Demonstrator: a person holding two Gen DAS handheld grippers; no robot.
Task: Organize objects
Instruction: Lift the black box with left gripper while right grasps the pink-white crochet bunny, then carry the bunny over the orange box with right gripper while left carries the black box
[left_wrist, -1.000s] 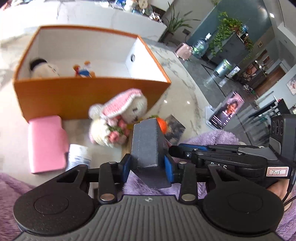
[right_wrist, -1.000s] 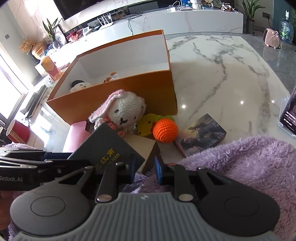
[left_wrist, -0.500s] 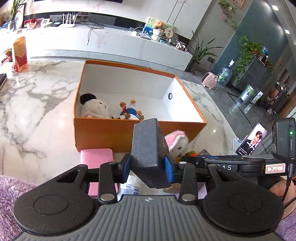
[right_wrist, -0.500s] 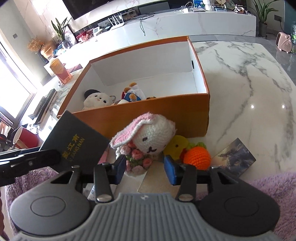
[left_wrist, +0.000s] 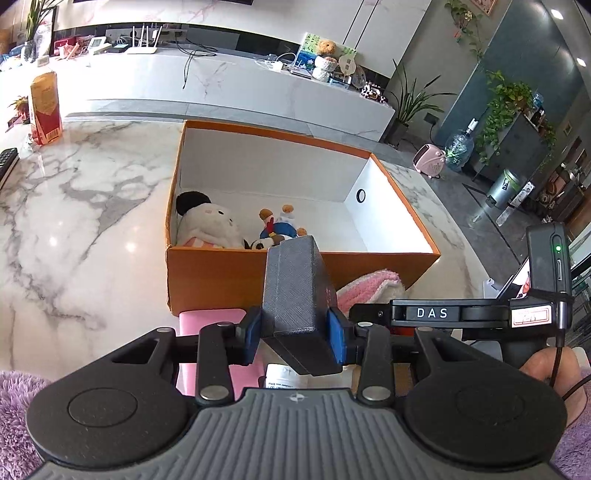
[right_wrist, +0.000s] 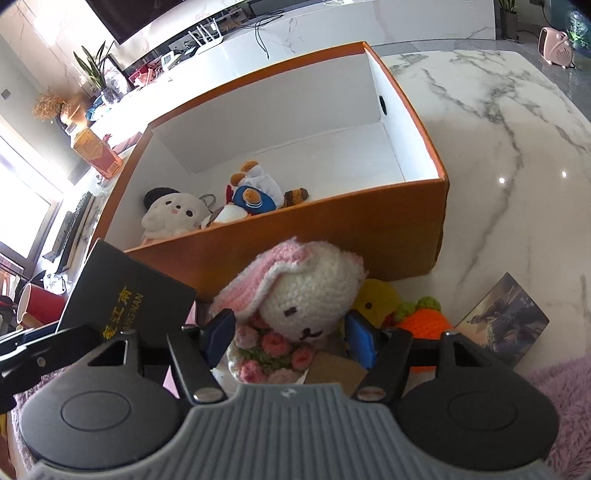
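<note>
Left gripper (left_wrist: 294, 334) jaws pinch dark box (left_wrist: 293, 286) before orange bin (left_wrist: 221, 275) rim; right gripper (right_wrist: 290, 338) jaws opening around bunny (right_wrist: 303, 291).

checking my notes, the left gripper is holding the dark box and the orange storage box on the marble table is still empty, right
Not quite. The left gripper does hold the dark box, but the orange storage box on the marble table is not empty: the right wrist view shows plush toys already lying inside.
</note>
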